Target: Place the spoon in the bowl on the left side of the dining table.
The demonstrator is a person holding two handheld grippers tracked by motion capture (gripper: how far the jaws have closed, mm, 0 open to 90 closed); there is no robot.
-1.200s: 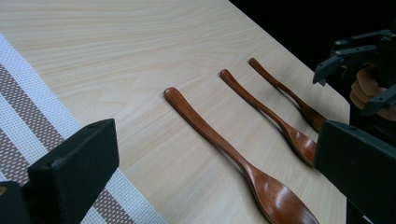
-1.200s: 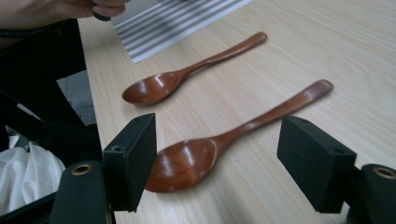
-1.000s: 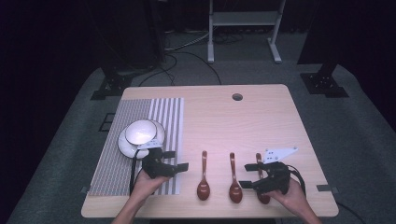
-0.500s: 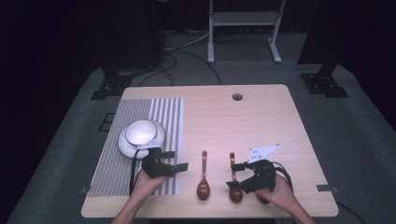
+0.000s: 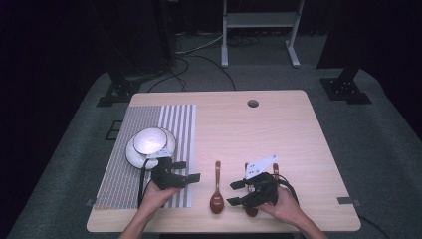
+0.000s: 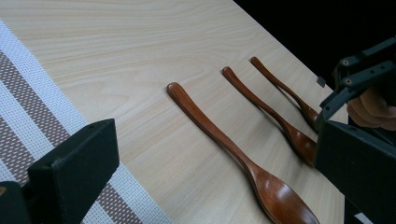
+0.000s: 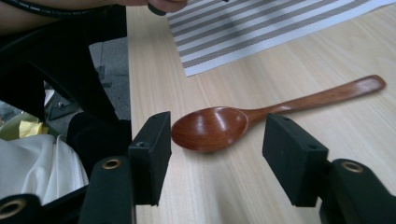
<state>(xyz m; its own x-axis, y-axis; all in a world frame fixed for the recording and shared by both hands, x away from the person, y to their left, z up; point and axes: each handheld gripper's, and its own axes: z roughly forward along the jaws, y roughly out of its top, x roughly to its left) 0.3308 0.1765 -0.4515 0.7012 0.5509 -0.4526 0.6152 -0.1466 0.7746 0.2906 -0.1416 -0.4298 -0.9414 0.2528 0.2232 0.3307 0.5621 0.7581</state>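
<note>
- Wooden spoons, three, lying side by side on the table [image 5: 278, 124] near its near edge, handles pointing far: left spoon [image 5: 217, 191], middle spoon [image 6: 275, 116], right spoon [image 6: 285, 91].
- Right gripper [image 5: 238, 193] — hovers low over the middle spoon, aimed left at the left spoon's bowl; jaws part-way apart, just been closing, pads pressing on nothing; the left spoon's bowl lies farther off, seen in the gap between the jaws, in the right gripper view.
- Left gripper [image 5: 191, 172] — over the near right corner of the striped placemat [image 5: 149, 149]; jaws apart, grasping nothing.
- White bowl [image 5: 149, 141] on a plate [image 5: 132, 154], on the placemat's left part, just beyond the left gripper.
</note>
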